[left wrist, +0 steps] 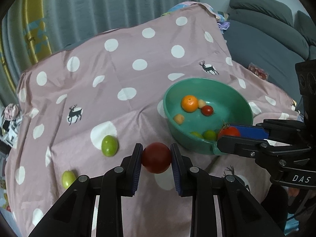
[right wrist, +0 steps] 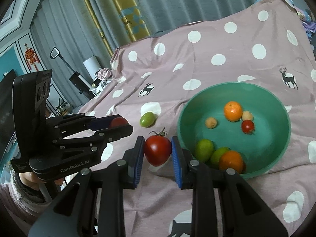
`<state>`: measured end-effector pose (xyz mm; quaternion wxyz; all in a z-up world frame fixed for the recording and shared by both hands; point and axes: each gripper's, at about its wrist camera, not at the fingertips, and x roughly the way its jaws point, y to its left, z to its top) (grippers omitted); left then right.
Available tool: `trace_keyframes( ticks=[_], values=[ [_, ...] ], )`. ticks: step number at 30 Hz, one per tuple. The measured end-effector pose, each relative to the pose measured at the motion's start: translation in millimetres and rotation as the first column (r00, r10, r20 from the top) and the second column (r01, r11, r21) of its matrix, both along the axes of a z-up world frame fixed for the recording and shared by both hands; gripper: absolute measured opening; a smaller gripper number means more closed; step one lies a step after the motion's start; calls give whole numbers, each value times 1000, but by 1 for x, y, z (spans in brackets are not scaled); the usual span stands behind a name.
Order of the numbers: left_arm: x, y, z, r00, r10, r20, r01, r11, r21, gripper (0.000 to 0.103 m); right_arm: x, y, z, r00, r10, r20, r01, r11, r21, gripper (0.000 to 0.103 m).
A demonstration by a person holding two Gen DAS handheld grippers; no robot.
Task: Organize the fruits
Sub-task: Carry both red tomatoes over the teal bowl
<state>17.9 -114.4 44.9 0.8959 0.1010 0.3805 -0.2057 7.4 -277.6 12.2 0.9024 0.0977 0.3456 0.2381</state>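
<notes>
My left gripper (left wrist: 156, 158) is shut on a dark red round fruit (left wrist: 156, 157), held above the pink dotted cloth left of the green bowl (left wrist: 205, 86). My right gripper (right wrist: 157, 152) is shut on a red tomato (right wrist: 157, 150) with a green stem, just left of the bowl's rim (right wrist: 233, 85). The bowl holds two oranges (right wrist: 233, 111), a small red tomato (right wrist: 247, 126), two limes (right wrist: 204, 150) and two pale small fruits (right wrist: 211, 122). Two green limes (left wrist: 109, 145) lie on the cloth at left; one lime (right wrist: 147, 119) shows in the right wrist view.
The pink cloth (left wrist: 126, 75) covers a table whose edges fall away at the back and left. A grey sofa (left wrist: 266, 31) stands at the right. Curtains (right wrist: 158, 4) hang behind. Clutter and a floor cleaner (right wrist: 77, 79) are beyond the table's left end.
</notes>
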Motion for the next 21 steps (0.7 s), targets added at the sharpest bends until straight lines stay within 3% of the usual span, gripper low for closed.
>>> trace_keyframes(
  ticks=[21],
  values=[
    [27, -38, -11, 998, -56, -19, 57, 998, 30, 28, 12, -34, -10, 995, -103, -13, 103, 995, -9, 28]
  ],
)
